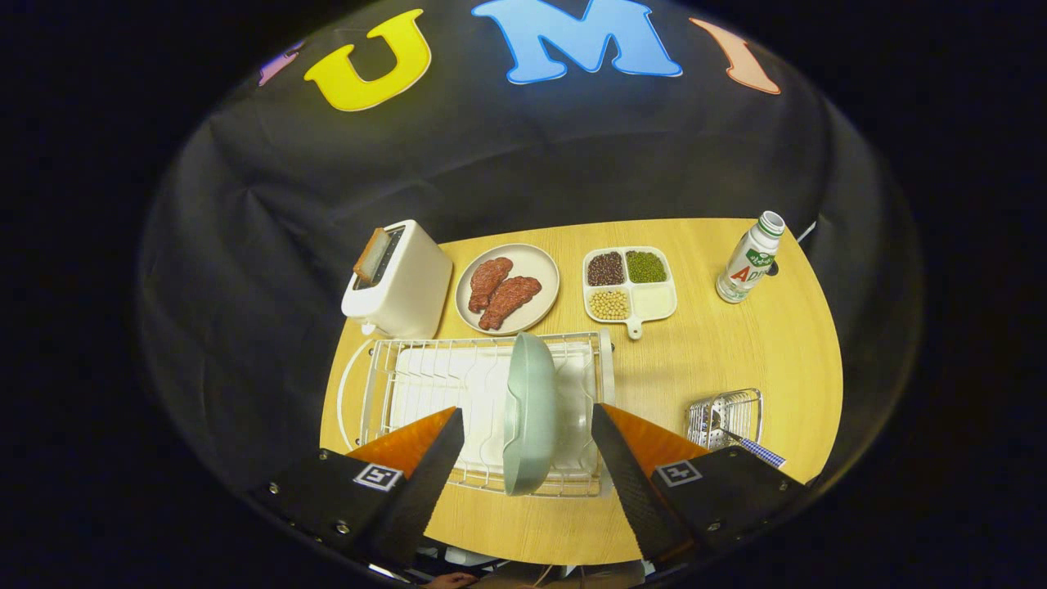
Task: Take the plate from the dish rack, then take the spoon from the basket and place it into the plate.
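A pale green plate (530, 413) stands on edge in the white wire dish rack (425, 384) on the wooden table. My gripper (527, 429) hovers above it, open, one finger (438, 458) on each side of the plate with a gap to both. To the right, near the table's front edge, a small wire basket (724, 415) holds a spoon with a blue checked handle (761, 451) sticking out toward the right finger.
Behind the rack stand a white toaster (401, 282) with a slice in it, a beige plate of meat (507, 288), and a divided dish of beans (628, 284). A bottle (748, 260) stands at the far right. Bare tabletop (703, 352) lies between rack and basket.
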`<move>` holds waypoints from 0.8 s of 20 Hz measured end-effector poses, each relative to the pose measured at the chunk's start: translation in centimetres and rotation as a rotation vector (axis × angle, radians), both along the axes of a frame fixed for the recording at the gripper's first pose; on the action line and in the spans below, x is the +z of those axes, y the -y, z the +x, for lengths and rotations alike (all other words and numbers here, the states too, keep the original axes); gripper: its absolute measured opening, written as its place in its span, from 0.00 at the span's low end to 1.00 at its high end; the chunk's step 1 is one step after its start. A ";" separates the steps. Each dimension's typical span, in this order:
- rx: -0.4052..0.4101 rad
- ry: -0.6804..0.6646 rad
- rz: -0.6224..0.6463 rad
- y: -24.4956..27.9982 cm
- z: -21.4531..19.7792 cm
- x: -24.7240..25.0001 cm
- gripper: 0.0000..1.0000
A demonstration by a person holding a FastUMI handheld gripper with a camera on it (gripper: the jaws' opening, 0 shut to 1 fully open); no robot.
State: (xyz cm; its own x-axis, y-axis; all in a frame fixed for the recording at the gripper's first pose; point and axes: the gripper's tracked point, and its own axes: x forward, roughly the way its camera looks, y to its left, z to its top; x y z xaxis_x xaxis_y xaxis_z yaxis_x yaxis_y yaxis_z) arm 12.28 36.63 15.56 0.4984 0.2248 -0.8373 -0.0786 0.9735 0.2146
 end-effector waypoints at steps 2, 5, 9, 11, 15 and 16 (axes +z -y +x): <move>-0.013 -0.047 -0.037 -0.5 0.3 -1.3 0.97; -0.054 -0.098 -0.083 -1.3 0.6 -3.2 0.96; -0.085 -0.080 -0.231 -0.6 1.5 -4.6 0.82; -0.106 -0.105 -0.279 -0.4 1.1 -5.1 0.76; -0.186 -0.134 -0.384 1.3 0.8 -6.8 0.34; -0.196 -0.130 -0.394 1.2 0.7 -6.8 0.29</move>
